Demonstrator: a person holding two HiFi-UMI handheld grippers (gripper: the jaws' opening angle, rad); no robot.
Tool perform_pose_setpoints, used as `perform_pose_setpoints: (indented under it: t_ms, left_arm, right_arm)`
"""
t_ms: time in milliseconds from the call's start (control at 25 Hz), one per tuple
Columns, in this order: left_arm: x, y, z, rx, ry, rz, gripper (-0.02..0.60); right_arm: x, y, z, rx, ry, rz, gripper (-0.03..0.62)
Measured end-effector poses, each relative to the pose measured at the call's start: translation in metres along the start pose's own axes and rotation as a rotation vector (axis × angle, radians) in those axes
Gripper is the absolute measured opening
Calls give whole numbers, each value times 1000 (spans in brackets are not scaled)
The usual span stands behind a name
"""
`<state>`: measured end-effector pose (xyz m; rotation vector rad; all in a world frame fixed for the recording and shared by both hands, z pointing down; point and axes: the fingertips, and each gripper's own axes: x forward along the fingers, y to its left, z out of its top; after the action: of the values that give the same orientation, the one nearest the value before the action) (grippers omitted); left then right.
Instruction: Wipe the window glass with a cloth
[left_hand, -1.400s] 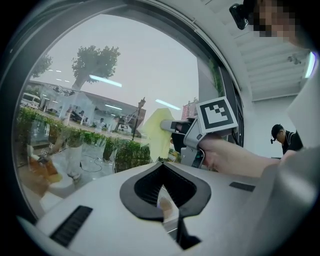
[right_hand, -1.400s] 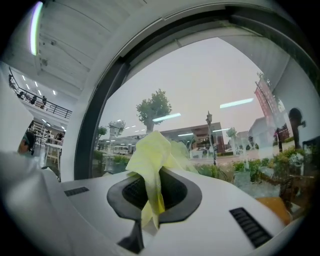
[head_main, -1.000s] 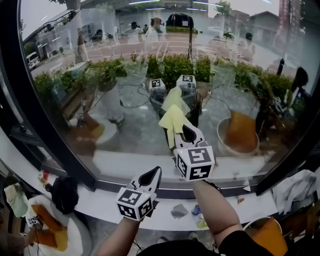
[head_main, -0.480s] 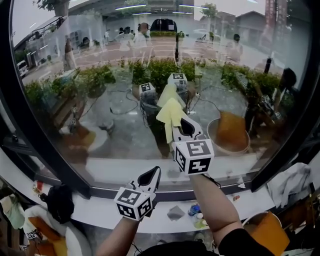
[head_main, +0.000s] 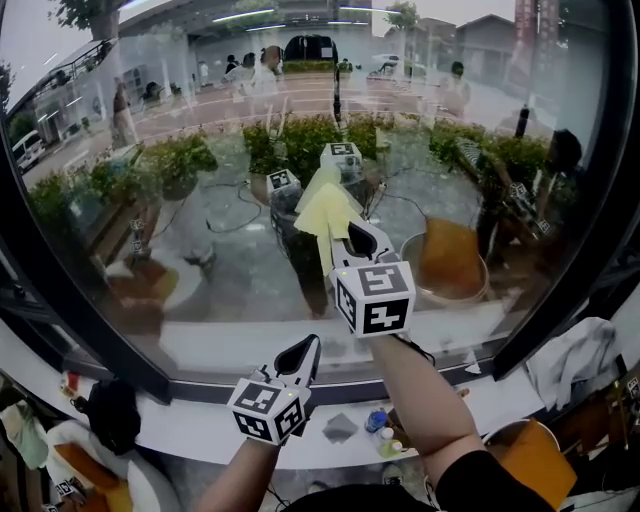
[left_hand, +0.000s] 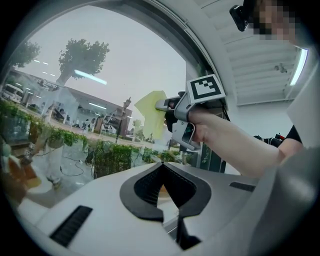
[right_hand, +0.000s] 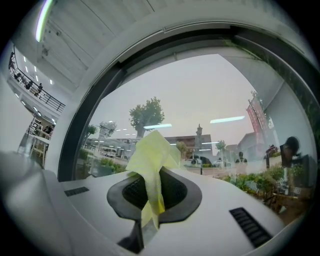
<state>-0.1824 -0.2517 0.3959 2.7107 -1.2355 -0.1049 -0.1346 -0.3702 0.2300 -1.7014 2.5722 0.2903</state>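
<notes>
The large window glass (head_main: 200, 150) fills the head view, with reflections of both grippers in it. My right gripper (head_main: 358, 238) is raised to the pane and shut on a yellow cloth (head_main: 322, 208), which lies against the glass above the jaws. In the right gripper view the cloth (right_hand: 150, 160) sticks up out of the shut right gripper (right_hand: 150, 200). My left gripper (head_main: 303, 352) hangs lower, near the sill, shut with nothing in it. The left gripper view looks past the left gripper (left_hand: 167, 197) up at the right gripper (left_hand: 165, 106) and the cloth (left_hand: 150, 114).
A white sill (head_main: 200, 340) and a black window frame (head_main: 90, 330) run below the glass. A white cloth (head_main: 575, 360) lies at the right end of the ledge, an orange basin (head_main: 535, 460) below it. Small items (head_main: 385, 440) and a black bag (head_main: 110, 410) lie lower down.
My right gripper has carried the yellow cloth upward and a little left along the glass. The left gripper has stayed where it was.
</notes>
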Motion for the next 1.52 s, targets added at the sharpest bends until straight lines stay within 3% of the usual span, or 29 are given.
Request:
perform_pose_setpoints:
  t_ms: [160, 560, 1520]
  left_arm:
    - [1, 6, -1, -7, 11, 4, -2]
    - [45, -32, -9, 2, 38, -11, -2]
    - [138, -138, -25, 15, 82, -126, -2]
  right_arm:
    - [8, -2, -5, 5, 17, -10, 41]
    - [-10, -62, -21, 18, 28, -23, 41]
    - [-92, -235, -39, 21, 58, -182, 41]
